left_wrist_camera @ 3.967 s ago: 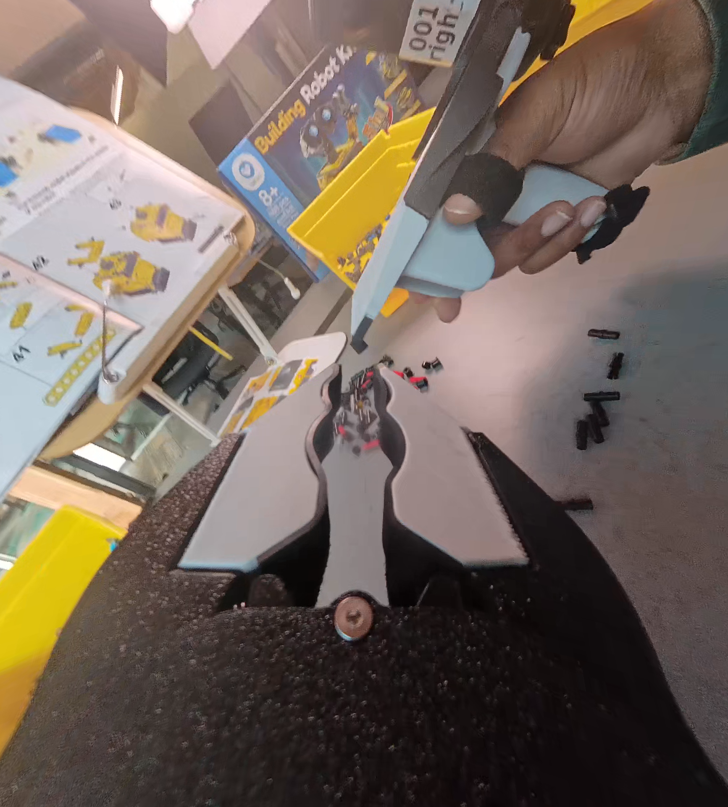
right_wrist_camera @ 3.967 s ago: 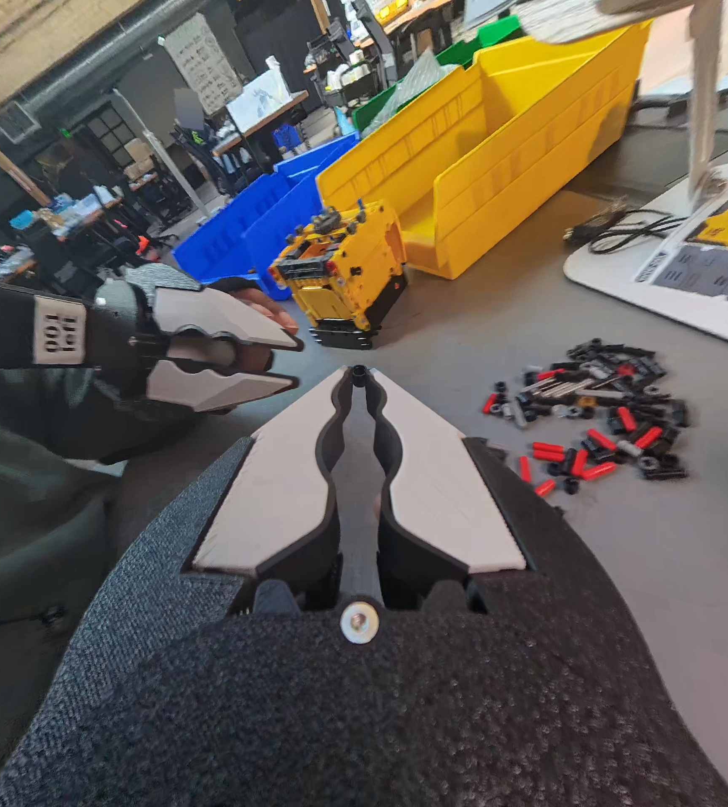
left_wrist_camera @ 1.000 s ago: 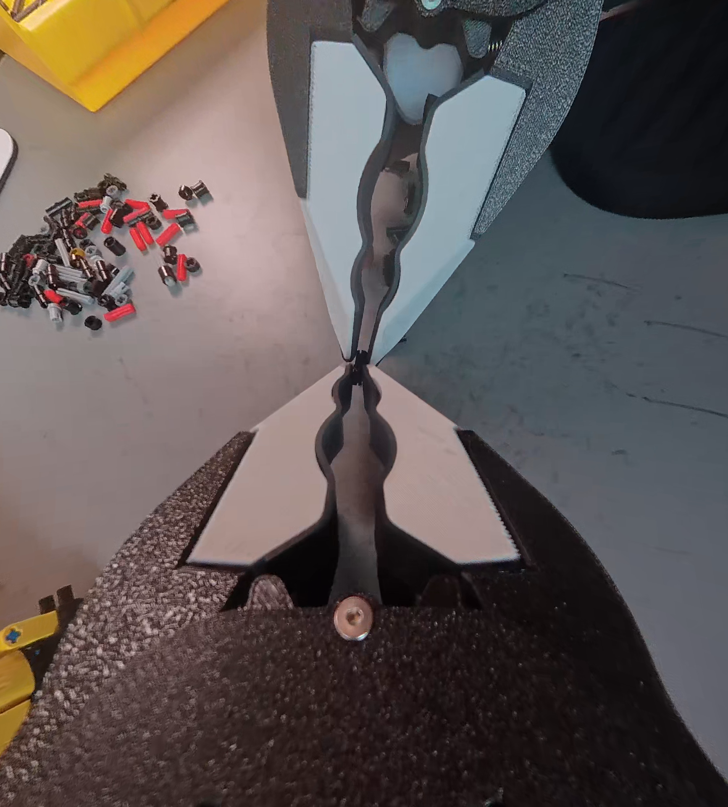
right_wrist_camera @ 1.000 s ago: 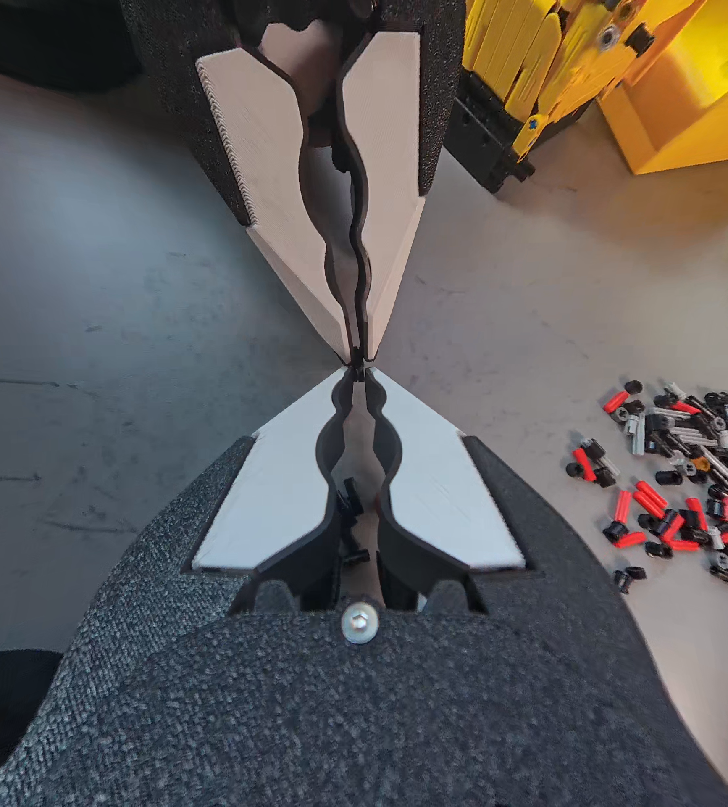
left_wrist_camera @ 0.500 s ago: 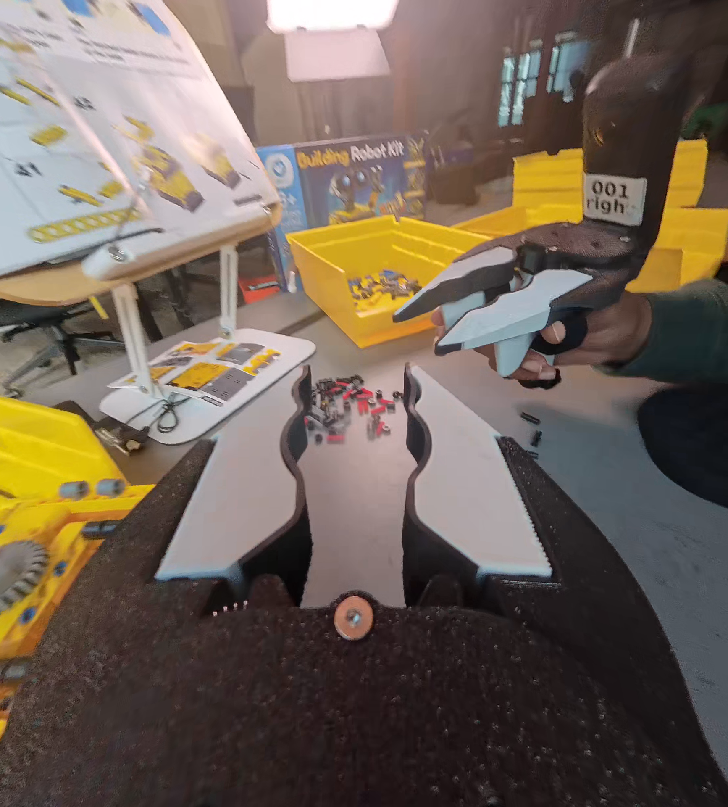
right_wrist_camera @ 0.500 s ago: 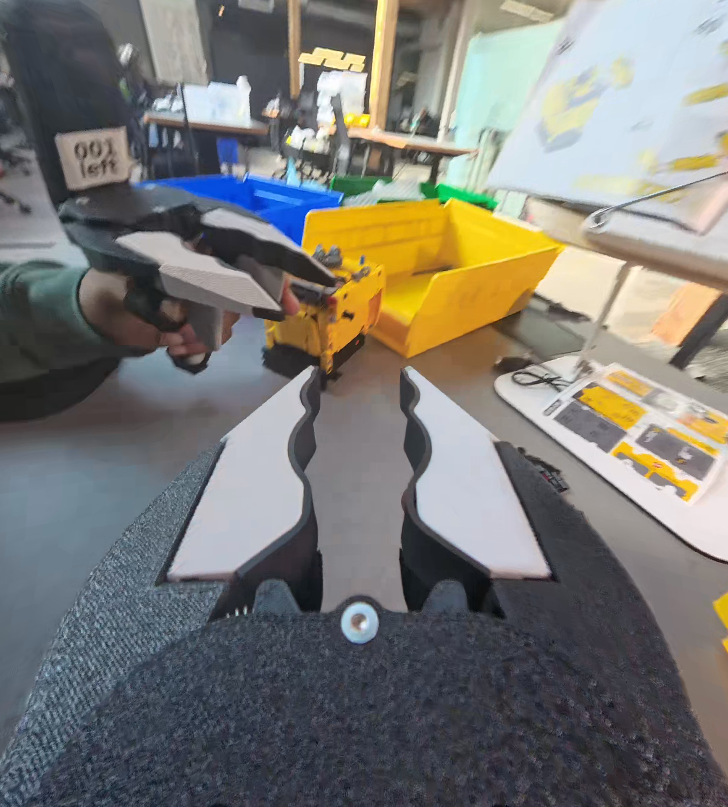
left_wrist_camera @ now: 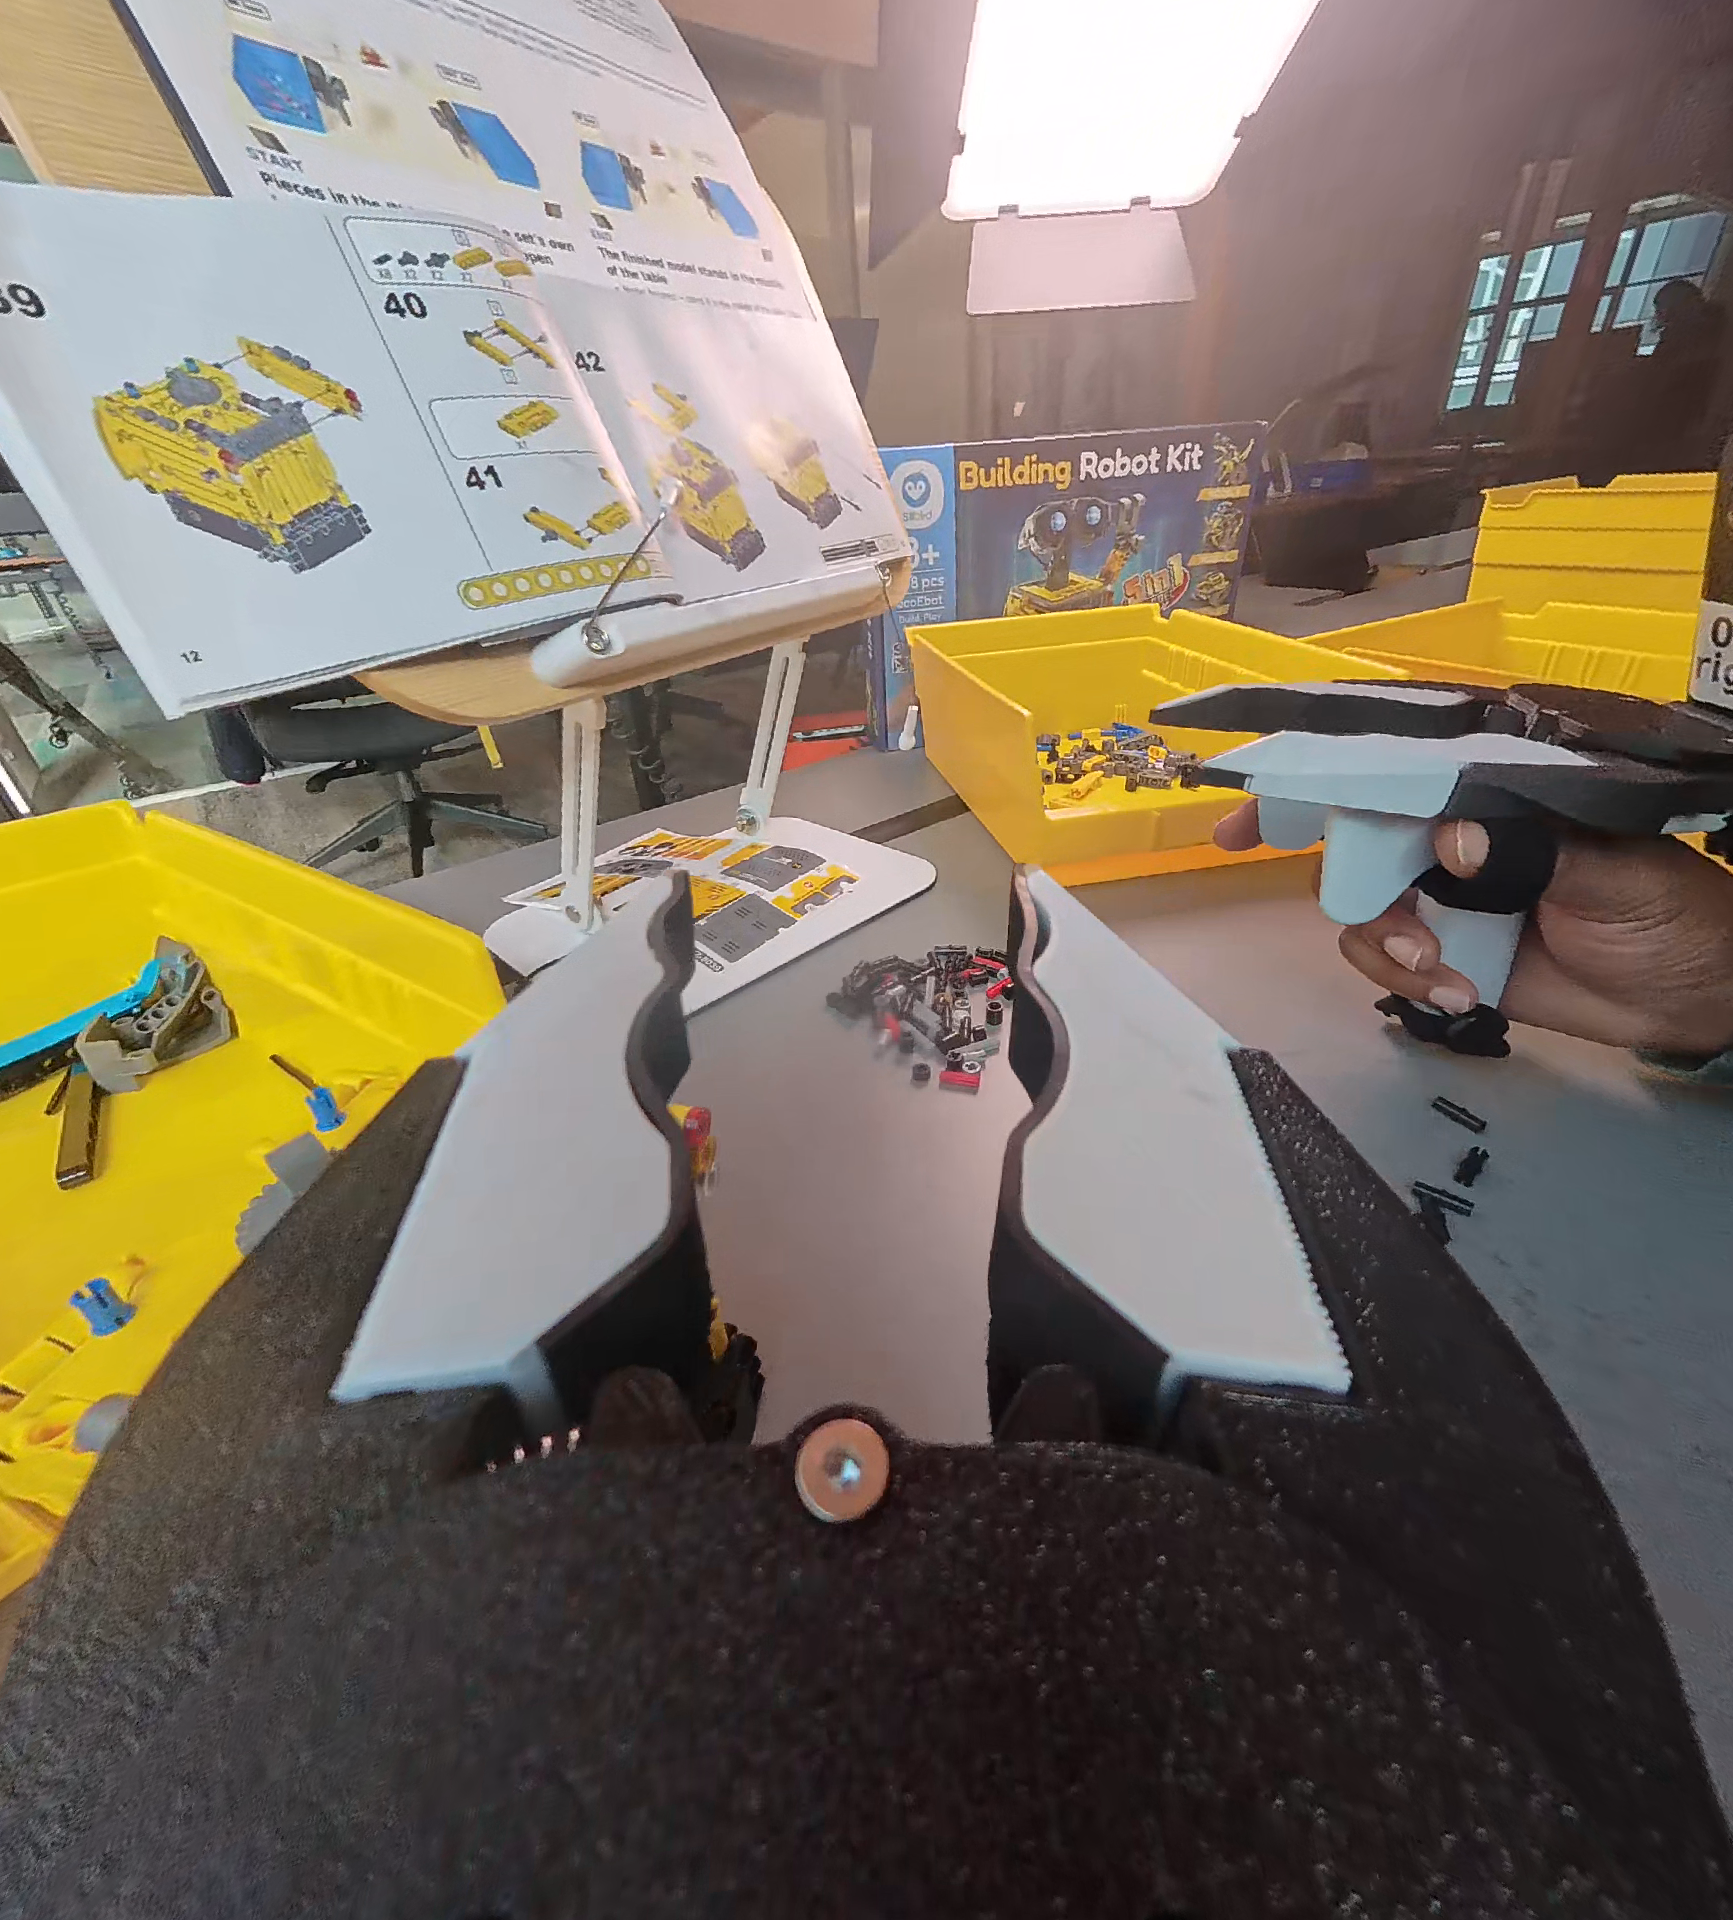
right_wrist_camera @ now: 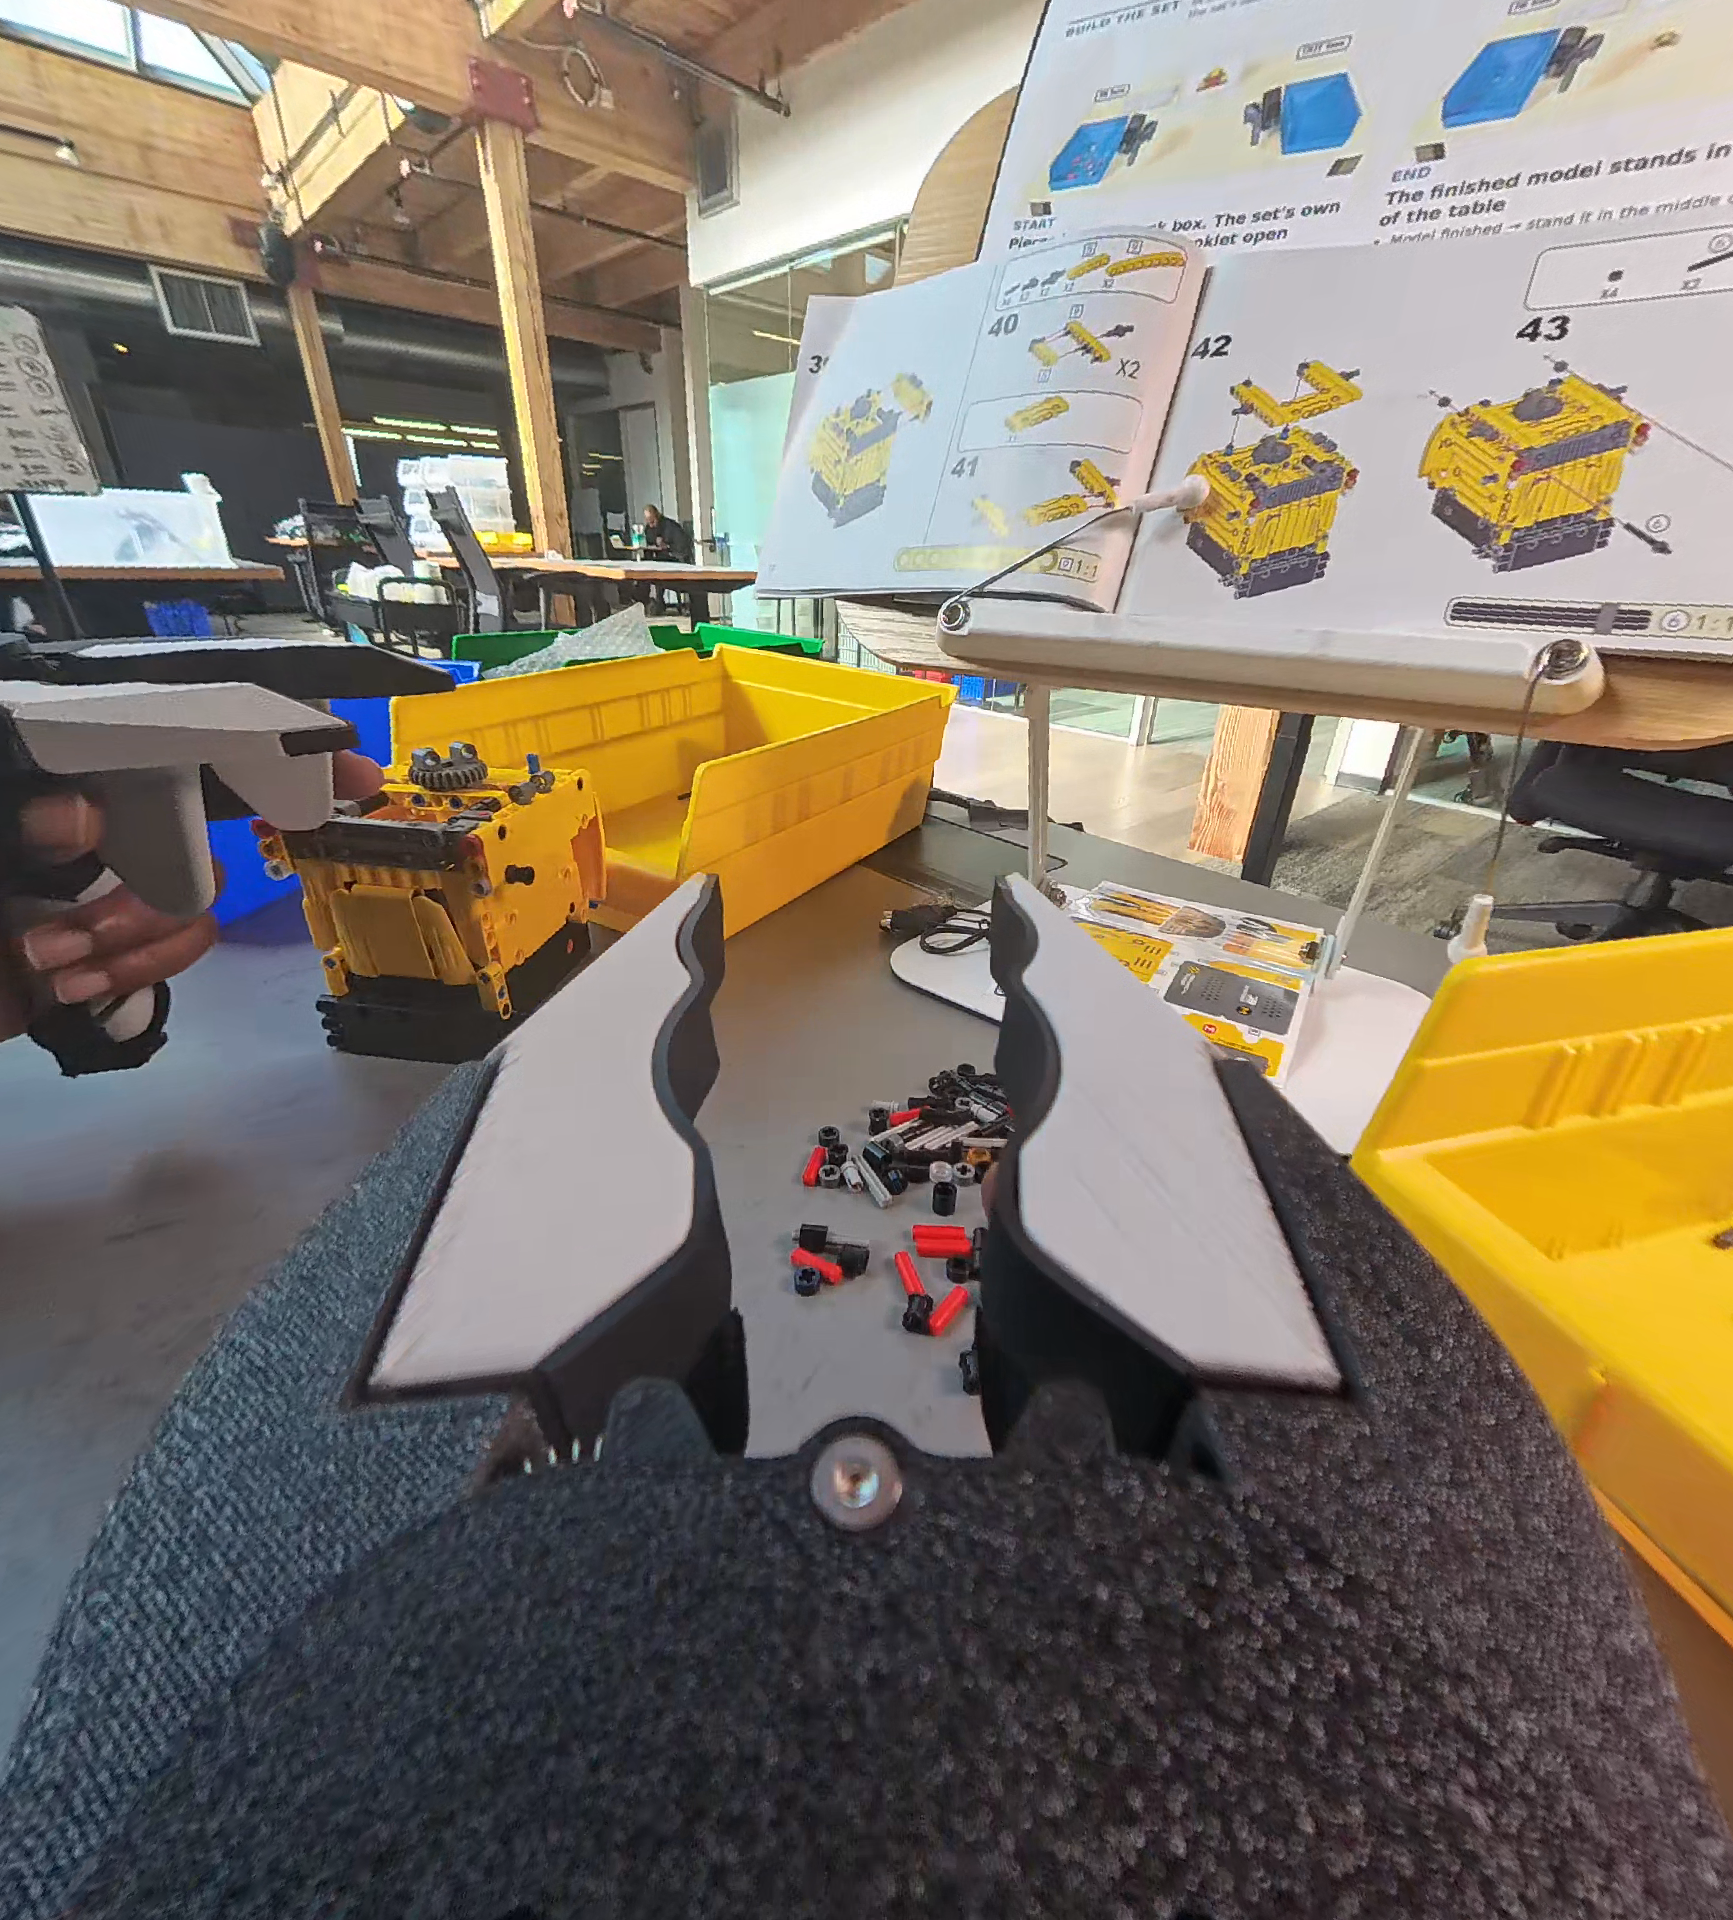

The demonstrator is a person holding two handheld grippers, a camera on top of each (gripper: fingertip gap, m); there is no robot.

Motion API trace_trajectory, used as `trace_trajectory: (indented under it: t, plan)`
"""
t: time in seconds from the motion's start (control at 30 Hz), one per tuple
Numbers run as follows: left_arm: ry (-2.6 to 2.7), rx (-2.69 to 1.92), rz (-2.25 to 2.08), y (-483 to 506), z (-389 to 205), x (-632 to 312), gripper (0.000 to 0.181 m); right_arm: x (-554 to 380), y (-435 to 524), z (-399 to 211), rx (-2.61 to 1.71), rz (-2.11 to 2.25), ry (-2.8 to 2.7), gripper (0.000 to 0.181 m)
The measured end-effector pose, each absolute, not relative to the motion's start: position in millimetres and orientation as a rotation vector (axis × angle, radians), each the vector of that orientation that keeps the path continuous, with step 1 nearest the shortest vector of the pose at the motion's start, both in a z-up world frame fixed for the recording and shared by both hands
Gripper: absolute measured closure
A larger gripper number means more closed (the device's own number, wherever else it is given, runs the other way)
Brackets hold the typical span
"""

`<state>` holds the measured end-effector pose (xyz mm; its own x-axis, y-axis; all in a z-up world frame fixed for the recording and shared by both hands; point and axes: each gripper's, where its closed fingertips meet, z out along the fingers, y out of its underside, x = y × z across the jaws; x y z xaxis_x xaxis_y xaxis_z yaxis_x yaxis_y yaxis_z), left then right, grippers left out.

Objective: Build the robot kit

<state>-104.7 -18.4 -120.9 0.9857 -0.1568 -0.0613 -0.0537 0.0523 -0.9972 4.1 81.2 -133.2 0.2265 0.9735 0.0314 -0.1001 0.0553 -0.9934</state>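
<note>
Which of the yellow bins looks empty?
The long yellow bin behind the yellow model; the other bins hold loose parts.

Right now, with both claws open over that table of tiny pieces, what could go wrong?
1. The heap of small pins lies loose on the grey table; a sweep of the open right claw could scatter it.
2. A few stray black pins lie apart from the heap, probably easy to overlook or knock away.
3. The left claw hangs close by the yellow model; a bump might loosen parts.
</note>
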Motion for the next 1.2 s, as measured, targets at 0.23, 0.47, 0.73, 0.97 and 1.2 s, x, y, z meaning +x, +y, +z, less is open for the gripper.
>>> trace_trajectory:
  t: [0.23,0.47,0.73,0.97,1.2]
  plan:
    - [0.135,-1.524,-0.117,-19,-122,-110,0.121,6,77,-122,-1.194,1.079,-0.981,0.132]
    - [0.149,-1.538,-0.133,-18,-126,-100,0.129,97,80,24,-1.101,1.185,-0.750,0.150]
    - [0.242,-1.580,-0.088,-13,-137,-80,0.130,283,196,-56,-1.664,0.256,-1.200,0.164]
    - [0.304,-1.626,-0.049,-6,-146,-68,0.131,343,106,-214,-2.031,0.446,-1.806,0.156]
    - [0.318,-1.668,-0.057,-2,-157,-66,0.133,277,102,-214,-1.871,0.661,-1.718,0.160]
